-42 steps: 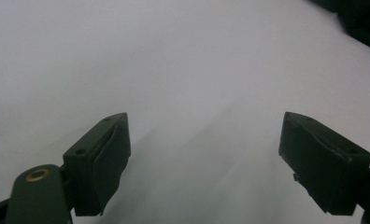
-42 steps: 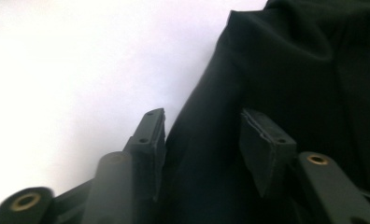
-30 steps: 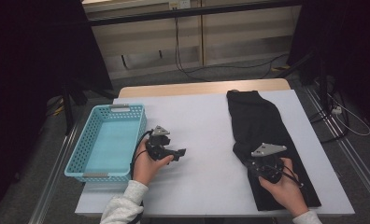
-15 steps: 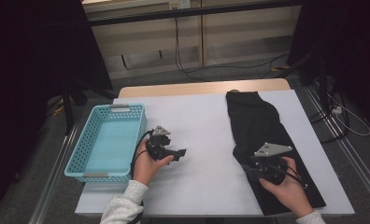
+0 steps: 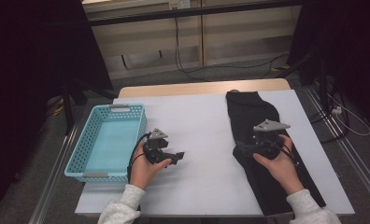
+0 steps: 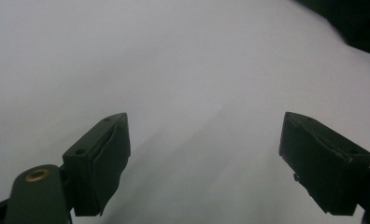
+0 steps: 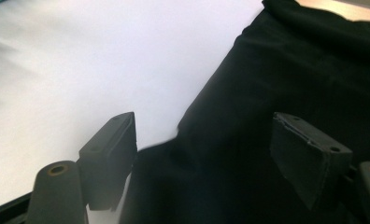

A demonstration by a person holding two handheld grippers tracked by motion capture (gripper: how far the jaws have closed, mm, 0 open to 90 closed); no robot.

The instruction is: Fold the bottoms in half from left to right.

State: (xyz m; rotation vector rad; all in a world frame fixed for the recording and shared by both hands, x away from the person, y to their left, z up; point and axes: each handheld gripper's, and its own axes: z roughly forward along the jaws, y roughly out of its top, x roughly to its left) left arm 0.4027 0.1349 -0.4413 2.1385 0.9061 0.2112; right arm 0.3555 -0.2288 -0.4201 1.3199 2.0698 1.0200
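A long black cloth [image 5: 251, 116] lies flat along the right side of the white table [image 5: 197, 116], from the far edge to the near edge. My right gripper [image 5: 241, 149] hovers over the cloth's left edge near its middle. Its jaws have just been opening. In the right gripper view the right gripper [image 7: 204, 135] stands open, with the black cloth [image 7: 290, 74] lying below and between the jaws, not pinched. My left gripper [image 5: 177, 156] rests on the bare table beside the basket. In its own view the left gripper [image 6: 204, 135] is wide open over the white surface, with nothing between the jaws.
A light blue mesh basket [image 5: 82, 161] with nothing in it stands at the table's left edge. Bare white table lies between the two grippers. Beyond the far edge are a wooden strip [image 5: 202, 88], cables on the floor and dark stands at both sides.
The right gripper has lifted and shifted toward the far side over the cloth, and its jaws have spread apart. The left hand and the basket have stayed put.
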